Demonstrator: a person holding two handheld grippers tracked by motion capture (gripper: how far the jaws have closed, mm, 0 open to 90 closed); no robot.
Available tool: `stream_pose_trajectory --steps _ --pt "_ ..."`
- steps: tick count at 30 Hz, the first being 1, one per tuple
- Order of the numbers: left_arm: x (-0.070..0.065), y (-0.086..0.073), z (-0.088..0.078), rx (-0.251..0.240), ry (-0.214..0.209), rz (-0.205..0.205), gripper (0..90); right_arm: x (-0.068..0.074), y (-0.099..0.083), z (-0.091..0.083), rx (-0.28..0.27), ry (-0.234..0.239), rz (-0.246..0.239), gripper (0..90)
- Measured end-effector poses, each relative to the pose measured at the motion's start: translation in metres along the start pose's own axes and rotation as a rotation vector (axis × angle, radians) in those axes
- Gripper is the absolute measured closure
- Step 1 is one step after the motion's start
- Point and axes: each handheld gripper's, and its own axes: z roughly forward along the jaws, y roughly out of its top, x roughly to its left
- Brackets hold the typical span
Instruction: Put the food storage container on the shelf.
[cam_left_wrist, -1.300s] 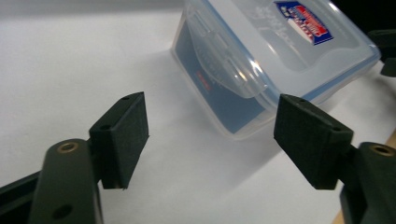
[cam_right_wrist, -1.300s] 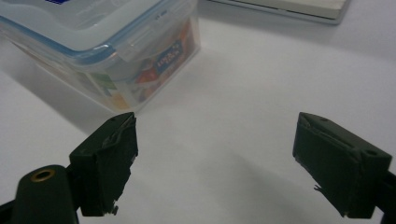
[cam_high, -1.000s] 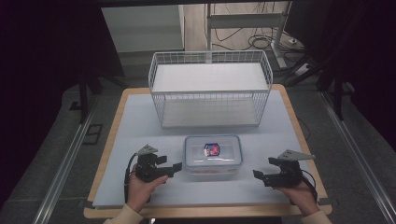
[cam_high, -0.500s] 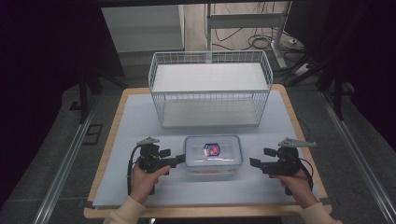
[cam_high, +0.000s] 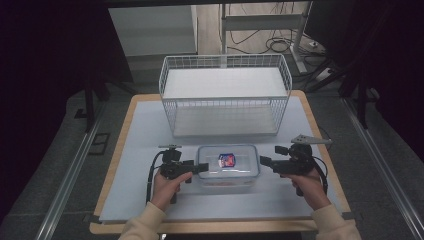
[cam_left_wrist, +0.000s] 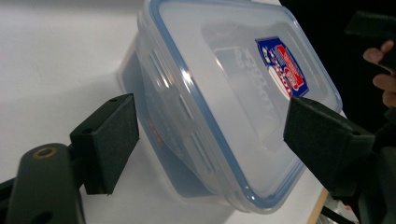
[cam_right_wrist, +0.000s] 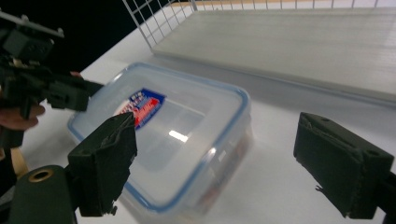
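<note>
A clear plastic box (cam_high: 228, 167) with a blue-rimmed lid and a red-and-blue label lies at the front middle of the table. My left gripper (cam_high: 201, 167) is level at the box's left end. In the left gripper view its jaws (cam_left_wrist: 217, 135) stand wide on either side of the box (cam_left_wrist: 224, 107) without pressing on it. My right gripper (cam_high: 265, 161) hovers just off the box's right end. Its jaws (cam_right_wrist: 224, 163) have just been closing a little and are still open. They point at the near corner of the box (cam_right_wrist: 173, 140) and hold nothing.
A white wire basket (cam_high: 225, 107) with a flat white floor stands behind the box at the back of the table. A white mat (cam_high: 145, 130) covers the wooden tabletop. Dark floor, rails and cables surround the table.
Both hands have moved inward from the table's sides to the ends of the box. The right gripper has also risen a little.
</note>
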Motion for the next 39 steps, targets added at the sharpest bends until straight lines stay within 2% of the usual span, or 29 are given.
stream_pose_trajectory --steps 5,8,13,18,23,27,36,39 --pt "0.002 -0.003 0.004 0.024 -0.011 -0.01 17.4 0.004 0.0 0.011 0.009 0.023 -0.005 13.2" --pt "0.004 -0.002 0.008 0.04 -0.036 -0.024 16.7 0.005 -0.003 0.018 0.04 0.023 -0.025 12.3" --pt "0.006 -0.001 0.014 0.062 -0.081 -0.05 15.8 0.005 -0.006 0.023 0.061 0.034 -0.022 11.5" --pt "0.005 0.0 0.013 0.048 -0.075 -0.044 18.6 0.003 -0.007 0.027 0.081 0.045 -0.006 11.1" --pt "0.006 0.0 0.012 0.041 -0.079 -0.056 20.8 -0.001 -0.009 0.03 0.097 0.068 0.034 16.5" --pt "0.006 0.0 0.012 0.038 -0.078 -0.058 21.4 -0.003 -0.011 0.038 0.14 0.091 0.065 17.0" --pt "0.006 -0.001 0.012 0.033 -0.078 -0.057 21.8 -0.009 -0.018 0.054 0.22 0.105 0.138 16.6" --pt "0.006 -0.001 0.012 0.033 -0.078 -0.057 21.9 -0.011 -0.019 0.056 0.224 0.14 0.182 19.2"
